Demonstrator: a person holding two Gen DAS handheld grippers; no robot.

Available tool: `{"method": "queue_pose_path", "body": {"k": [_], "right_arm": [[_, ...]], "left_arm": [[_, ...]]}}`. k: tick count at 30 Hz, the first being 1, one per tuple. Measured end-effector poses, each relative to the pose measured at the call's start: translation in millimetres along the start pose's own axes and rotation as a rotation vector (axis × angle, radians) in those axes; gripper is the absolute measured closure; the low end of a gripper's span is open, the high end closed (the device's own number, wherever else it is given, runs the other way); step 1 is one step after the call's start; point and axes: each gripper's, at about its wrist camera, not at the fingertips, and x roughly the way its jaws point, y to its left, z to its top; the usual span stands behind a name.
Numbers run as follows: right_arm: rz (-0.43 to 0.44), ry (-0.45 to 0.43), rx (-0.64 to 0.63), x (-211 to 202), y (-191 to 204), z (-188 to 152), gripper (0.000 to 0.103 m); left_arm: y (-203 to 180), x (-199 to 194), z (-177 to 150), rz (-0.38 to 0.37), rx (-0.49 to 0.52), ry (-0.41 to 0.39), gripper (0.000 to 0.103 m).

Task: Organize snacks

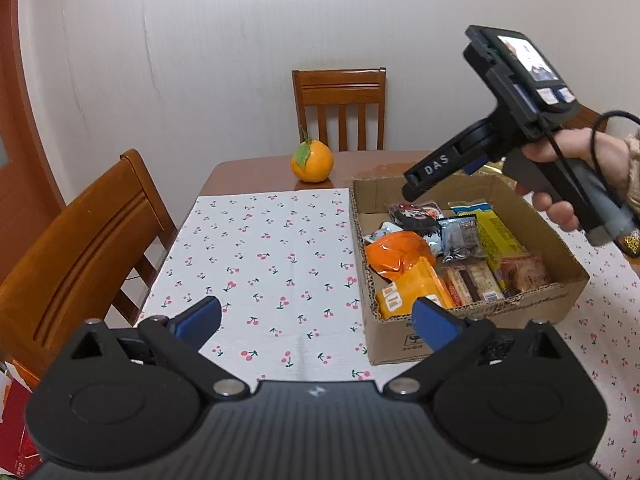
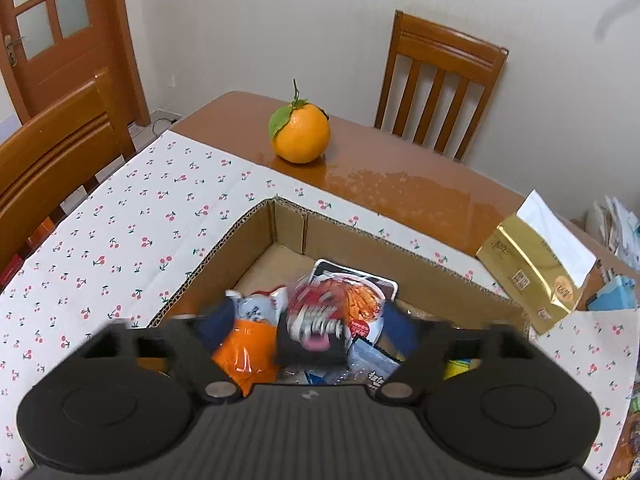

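A cardboard box (image 1: 472, 320) on the cherry-print cloth holds several snack packets: an orange packet (image 1: 396, 254), a yellow bar (image 1: 498, 236), a grey packet (image 1: 460, 236) and a black-and-red packet (image 1: 416, 212). My left gripper (image 1: 316, 316) is open and empty, low over the cloth at the box's near left corner. My right gripper (image 2: 306, 326) hovers over the box (image 2: 256, 224), jaws open. A blurred black-and-red packet (image 2: 316, 328) sits between its fingers, apart from them. The orange packet (image 2: 244, 348) lies below.
An orange fruit (image 1: 312, 160) with a leaf stands on the bare wooden table behind the cloth. A gold bag (image 2: 532, 268) leans at the box's far right. Wooden chairs stand at the left (image 1: 80, 240) and far side (image 1: 340, 108).
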Motion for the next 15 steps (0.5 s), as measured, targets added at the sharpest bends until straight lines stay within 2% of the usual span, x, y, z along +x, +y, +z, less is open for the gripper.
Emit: {"method": "queue_pose_path", "body": {"k": [6, 9, 15], "right_arm": [[-0.059, 0.019, 0.042, -29, -4, -14, 0.0], [-0.098, 0.04, 0.088, -49, -7, -25, 0.0], [-0.183, 0.086, 0.21, -95, -10, -63, 0.0]], "left_arm": [[1, 5, 9, -0.005, -0.024, 0.023, 0.002], [-1, 10, 16, 0.0, -0.033, 0.064, 0.002], [-12, 11, 31, 0.021, -0.034, 0.122, 0.002]]}}
